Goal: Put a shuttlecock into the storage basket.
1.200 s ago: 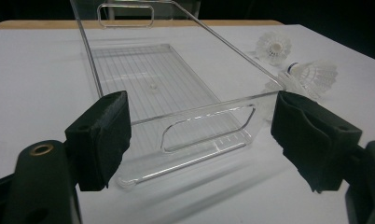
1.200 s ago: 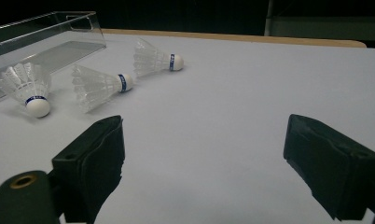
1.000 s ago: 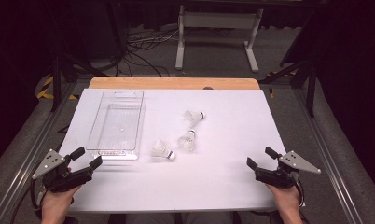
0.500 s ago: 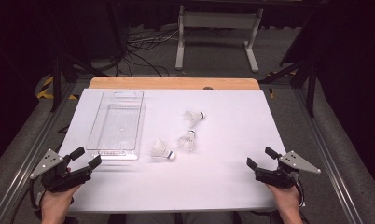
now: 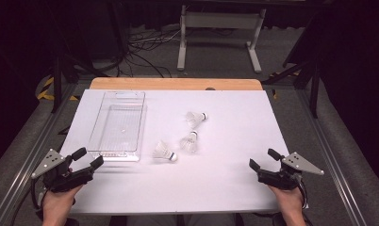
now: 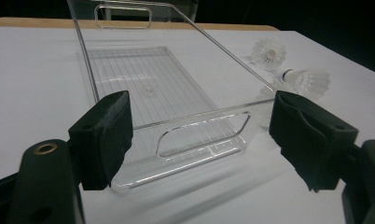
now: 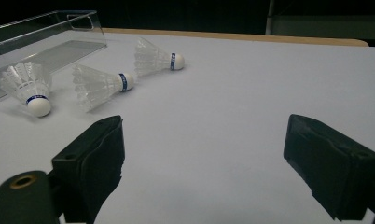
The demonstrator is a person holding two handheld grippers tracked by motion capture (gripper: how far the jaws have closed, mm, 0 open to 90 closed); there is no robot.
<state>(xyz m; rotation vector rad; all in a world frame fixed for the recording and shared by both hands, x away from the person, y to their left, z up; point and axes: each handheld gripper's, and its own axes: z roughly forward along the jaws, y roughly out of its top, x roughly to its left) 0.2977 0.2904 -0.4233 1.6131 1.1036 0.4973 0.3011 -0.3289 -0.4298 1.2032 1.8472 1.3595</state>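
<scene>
From the high view, the left gripper (image 5: 89, 158) sits at the lower left of the frame and the right gripper (image 5: 262, 159) at the lower right, each held in a hand coming in from the bottom edge; both have their jaws spread wide with nothing between them. A clear plastic tray (image 5: 105, 123) lies left of centre on the white desk (image 5: 234, 141), its near end just beside the left gripper. Three shuttlecocks lie at mid-frame, apart from the tray: one farthest back (image 5: 195, 117), a middle one (image 5: 189, 141), and the nearest one (image 5: 164, 151) close to the tray's near right corner. Beyond the desk's wooden far edge, dark floor, loose cables (image 5: 145, 42) and a pale metal stand (image 5: 218, 28) fill the top of the frame.

The left gripper view shows the tray's near wall with its handle slot, framed between the wide-open jaws, ridges on its floor, and two shuttlecocks at upper right.

The right gripper view shows blue bands on the shuttlecocks' white corks at upper left, with bare desk between the open jaws.
</scene>
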